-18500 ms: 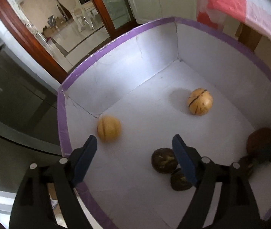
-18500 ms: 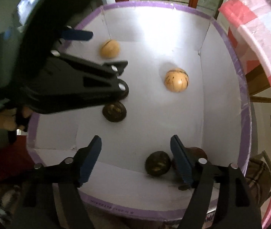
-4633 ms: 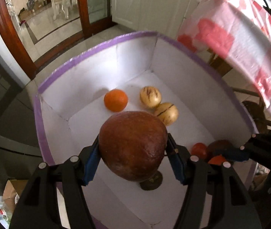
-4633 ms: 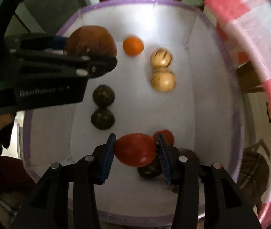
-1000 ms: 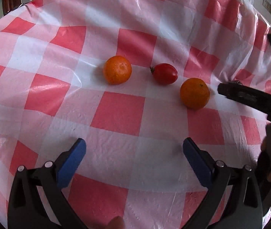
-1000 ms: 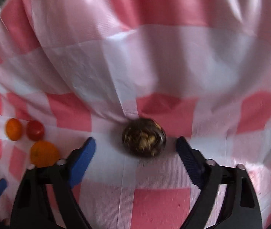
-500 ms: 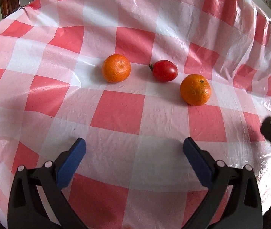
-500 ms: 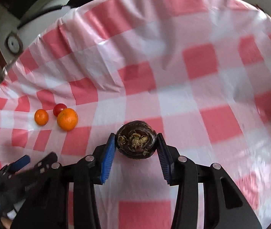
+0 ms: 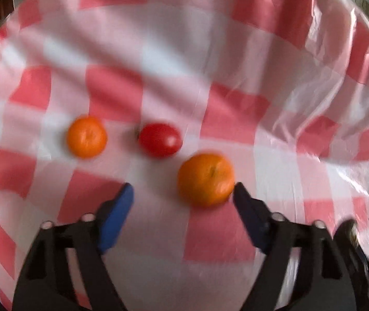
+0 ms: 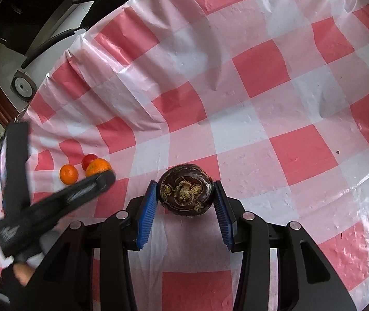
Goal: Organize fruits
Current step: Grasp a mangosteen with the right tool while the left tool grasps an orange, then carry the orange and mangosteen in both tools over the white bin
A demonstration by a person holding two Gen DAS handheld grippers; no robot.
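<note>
I'm seeing a dark brown round fruit (image 10: 185, 195) sitting at lower centre of the right view, dried stem end facing me. In the left view a large orange (image 9: 206, 179) is lying lower centre, a red tomato (image 9: 160, 139) and small orange (image 9: 86, 136) further left.

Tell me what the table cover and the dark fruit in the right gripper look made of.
The table cover looks like thin plastic sheeting: glossy glare, sharp creases, printed red and white checks. The dark fruit looks real, probably a mangosteen: matte brown-purple rind with dried, curled greenish leaves on top. The right gripper pads look like ribbed blue rubber.
</note>
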